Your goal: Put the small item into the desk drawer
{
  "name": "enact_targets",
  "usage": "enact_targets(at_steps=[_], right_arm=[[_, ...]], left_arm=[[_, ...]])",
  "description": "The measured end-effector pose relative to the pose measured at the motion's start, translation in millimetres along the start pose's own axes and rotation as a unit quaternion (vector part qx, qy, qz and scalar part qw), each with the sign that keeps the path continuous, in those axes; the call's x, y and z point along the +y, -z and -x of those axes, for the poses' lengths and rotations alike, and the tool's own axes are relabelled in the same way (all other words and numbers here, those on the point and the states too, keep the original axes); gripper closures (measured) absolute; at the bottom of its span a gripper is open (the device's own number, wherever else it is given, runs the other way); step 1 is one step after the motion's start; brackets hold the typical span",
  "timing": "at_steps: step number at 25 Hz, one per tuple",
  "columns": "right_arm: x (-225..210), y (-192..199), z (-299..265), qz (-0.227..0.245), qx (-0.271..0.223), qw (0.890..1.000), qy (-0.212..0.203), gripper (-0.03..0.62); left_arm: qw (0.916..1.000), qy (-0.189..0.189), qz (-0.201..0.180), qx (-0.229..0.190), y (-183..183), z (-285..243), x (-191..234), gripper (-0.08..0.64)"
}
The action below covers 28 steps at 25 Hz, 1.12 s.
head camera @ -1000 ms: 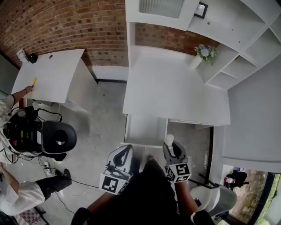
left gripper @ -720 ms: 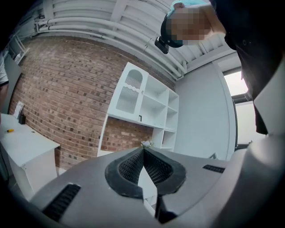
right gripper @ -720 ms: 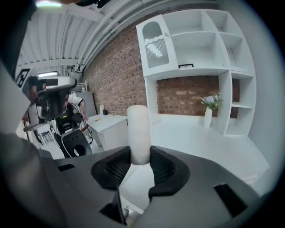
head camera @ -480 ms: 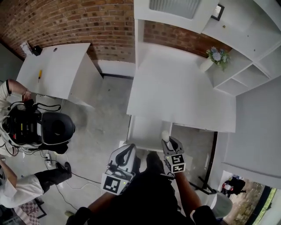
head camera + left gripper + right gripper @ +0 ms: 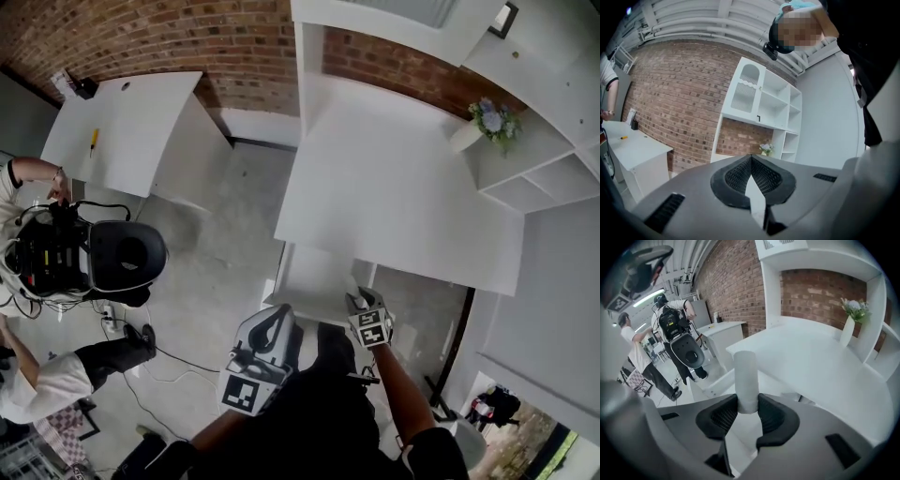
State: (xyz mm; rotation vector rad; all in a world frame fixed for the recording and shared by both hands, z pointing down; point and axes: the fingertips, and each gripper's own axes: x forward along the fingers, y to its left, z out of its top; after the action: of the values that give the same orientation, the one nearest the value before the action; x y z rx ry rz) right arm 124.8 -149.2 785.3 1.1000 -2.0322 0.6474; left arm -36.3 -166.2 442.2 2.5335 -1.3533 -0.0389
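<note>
Right tool (image 5: 748, 405) clamped on white cylinder (image 5: 745, 376); left tool (image 5: 751, 174) closed, empty.
I read the cylinder at the open drawer's (image 5: 314, 274) near right corner; in the head view the tool mostly hides it.

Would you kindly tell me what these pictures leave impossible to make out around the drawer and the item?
- Inside of the drawer: head view, its near end sits behind the right gripper; white on white.
- Lower end of the white cylinder: right gripper view, buried between the jaws.
- The yellow thing on the far table: head view, too small to name.
- Left gripper view: the drawer is out of frame.
</note>
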Motion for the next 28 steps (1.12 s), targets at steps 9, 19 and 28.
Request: enact_targets(at_steps=[9, 19, 28], right_arm=[[-21.0, 57.4, -80.1, -0.014, 0.06, 0.998, -0.005, 0.446], [-19.0, 84.5, -139.6, -0.029, 0.126, 0.991, -0.025, 0.446], [-21.2, 103.9, -176.9, -0.036, 0.176, 0.983, -0.048, 0.445]], left_arm=[[0.9997, -0.016, 0.011, 0.016, 20.4, -24.2, -0.4, 0.537], [0.9981, -0.034, 0.021, 0.048, 53.2, -47.8, 6.8, 0.537], [0.9956, -0.058, 0.028, 0.068, 67.9, -61.0, 25.8, 0.537]])
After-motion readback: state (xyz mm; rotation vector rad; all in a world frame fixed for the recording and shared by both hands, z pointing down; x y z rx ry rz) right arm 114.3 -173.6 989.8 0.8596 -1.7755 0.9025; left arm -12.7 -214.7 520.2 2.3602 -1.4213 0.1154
